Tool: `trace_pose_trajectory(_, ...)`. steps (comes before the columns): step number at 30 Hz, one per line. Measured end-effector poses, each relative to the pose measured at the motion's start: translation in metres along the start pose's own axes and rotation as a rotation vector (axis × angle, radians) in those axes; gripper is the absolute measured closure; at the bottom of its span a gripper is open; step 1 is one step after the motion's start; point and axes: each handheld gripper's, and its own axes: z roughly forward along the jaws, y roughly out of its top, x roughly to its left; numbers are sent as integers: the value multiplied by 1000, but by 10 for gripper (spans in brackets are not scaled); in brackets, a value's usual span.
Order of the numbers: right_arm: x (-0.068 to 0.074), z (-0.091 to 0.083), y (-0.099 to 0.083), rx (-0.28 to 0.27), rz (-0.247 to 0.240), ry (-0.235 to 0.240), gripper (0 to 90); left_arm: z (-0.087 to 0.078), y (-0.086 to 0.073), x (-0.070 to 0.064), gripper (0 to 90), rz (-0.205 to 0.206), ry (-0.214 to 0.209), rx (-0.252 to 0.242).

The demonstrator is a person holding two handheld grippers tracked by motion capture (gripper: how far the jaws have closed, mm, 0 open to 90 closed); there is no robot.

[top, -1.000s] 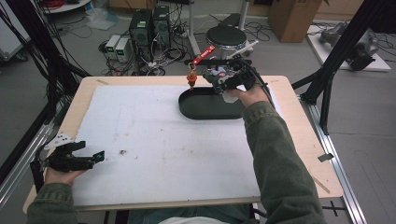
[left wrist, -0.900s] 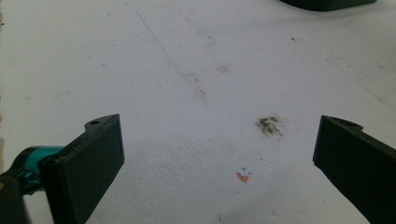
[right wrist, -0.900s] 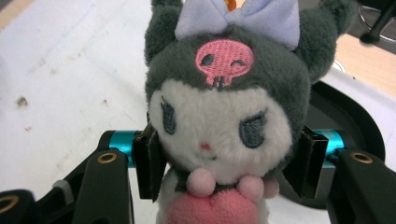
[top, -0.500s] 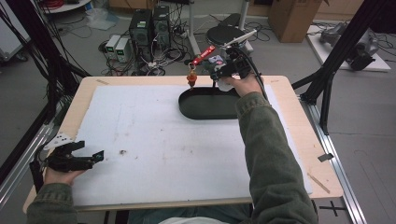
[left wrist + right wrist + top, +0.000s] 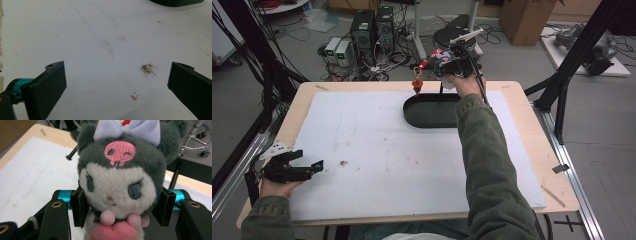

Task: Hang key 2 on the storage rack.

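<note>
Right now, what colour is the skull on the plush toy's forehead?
Pink skull, clearest in the right gripper view.

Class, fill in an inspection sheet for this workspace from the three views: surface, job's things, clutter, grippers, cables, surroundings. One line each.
Surface: white mat on a wooden table; brown smudge and small orange mark on the mat.
Job's things: plush toy, grey and white, pink skull on the forehead; black oval tray at the far side.
Clutter: nothing seen beyond the stains.
Grippers: right gripper shut on the plush toy above the tray's far edge; left gripper open, low over the mat's near left corner.
Cables: black cable trailing along the right sleeve.
Surroundings: computer towers, a cardboard box, black frame struts.
</note>
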Motion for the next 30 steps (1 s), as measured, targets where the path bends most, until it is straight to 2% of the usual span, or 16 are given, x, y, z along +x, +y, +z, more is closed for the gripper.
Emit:
trace_pose_trajectory(4, -4, 11, -5, 67, 45, 35, 361, -2, 3, -2, 24, 13, 12, -28)
trace_pose_trajectory(6, -7, 13, -7, 83, 98, 29, 323, -3, 5, -3, 24, 17, 13, -46)
trace_pose_trajectory(8, -10, 14, -8, 89, 126, 10, 286, -4, 7, -6, 24, 26, 11, -56)
trace_pose_trajectory(9, -9, 14, -9, 97, 123, -5, 257, -4, 7, -6, 24, 29, 10, -59)
trace_pose_trajectory(11, -9, 13, -12, 92, 73, -44, 232, -3, 7, -7, 24, 32, 9, -52)
trace_pose_trajectory(12, -9, 12, -14, 84, 75, -55, 213, -3, 7, -7, 24, 31, 11, -49)
trace_pose_trajectory(15, -16, 10, -22, 81, 91, -44, 167, -3, 7, -6, 24, 29, 13, -46)
trace_pose_trajectory(17, -18, 8, -26, 76, 63, -48, 106, -4, 7, -6, 24, 31, 11, -49)
trace_pose_trajectory(19, -18, 6, -32, 60, 41, -33, 71, -3, 7, -6, 24, 32, 13, -50)
trace_pose_trajectory(20, -19, 6, -35, 41, 15, -26, 2, -3, 7, -6, 24, 29, 14, -47)
trace_pose_trajectory(23, -19, 5, -43, 52, -1, 9, 5, -4, 7, -6, 24, 24, 13, -52)
trace_pose_trajectory(25, -17, 2, -46, 56, -25, 6, 5, -5, 8, -6, 24, 17, 7, -68)
trace_pose_trajectory(27, -16, -3, -52, 12, -42, 41, 5, -6, 8, -6, 24, 13, 5, -79)
trace_pose_trajectory(28, -16, -5, -55, 8, -36, 54, 5, -6, 8, -6, 24, 11, 4, -80)
trace_pose_trajectory(30, -15, -7, -60, 23, -59, 48, 6, -6, 8, -6, 24, 11, -1, -74)
